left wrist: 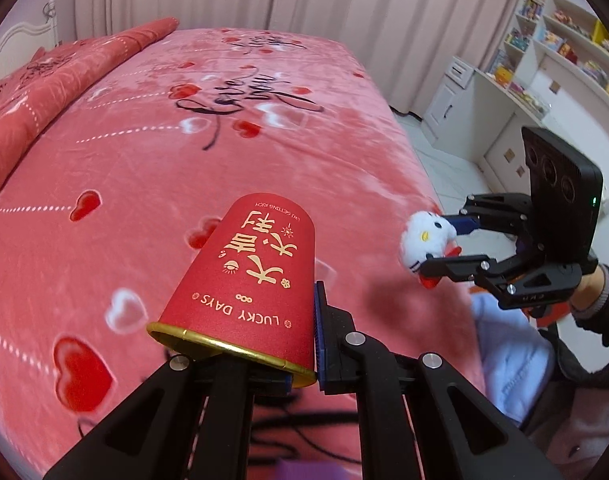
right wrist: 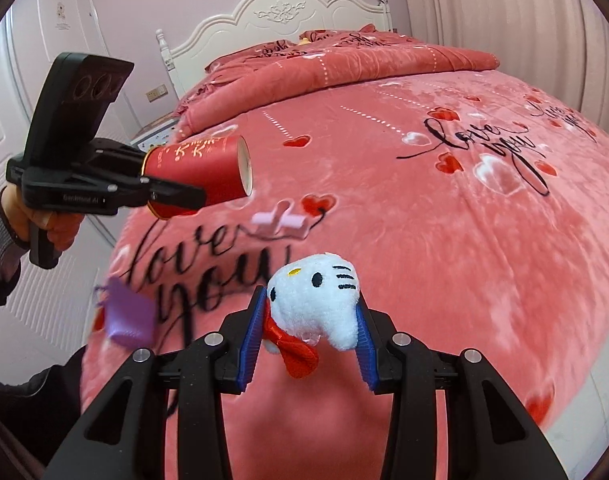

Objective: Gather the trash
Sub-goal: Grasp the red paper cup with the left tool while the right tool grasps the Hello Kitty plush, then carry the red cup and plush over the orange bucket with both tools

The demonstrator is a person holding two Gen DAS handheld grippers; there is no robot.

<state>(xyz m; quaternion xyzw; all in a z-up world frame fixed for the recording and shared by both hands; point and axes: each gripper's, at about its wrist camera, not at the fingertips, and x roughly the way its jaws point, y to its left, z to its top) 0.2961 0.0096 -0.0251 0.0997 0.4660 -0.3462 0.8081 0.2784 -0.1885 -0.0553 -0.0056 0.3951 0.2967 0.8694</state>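
A red paper cup (left wrist: 248, 280) with gold lettering and a gold rim is lifted over the bed, bottom pointing away. My left gripper (left wrist: 304, 340) is shut on its wall at the rim: one finger is inside the cup, the other pad (left wrist: 319, 332) is outside. In the right wrist view the cup (right wrist: 208, 172) sticks out of the left gripper (right wrist: 172, 184) at the left. My right gripper (right wrist: 308, 320) is shut on a white plush cat head (right wrist: 324, 304) with a red bow, held between the blue pads above the bed. The left wrist view shows this toy (left wrist: 424, 236) in the right gripper (left wrist: 436, 248).
The bed (right wrist: 444, 240) has a pink heart-print blanket and a folded quilt (right wrist: 344, 60) by the white headboard (right wrist: 280, 12). A small purple item (right wrist: 130, 316) and a pale pink item (right wrist: 280, 222) lie on the blanket. A white desk and shelves (left wrist: 544, 52) stand beyond the bed's foot.
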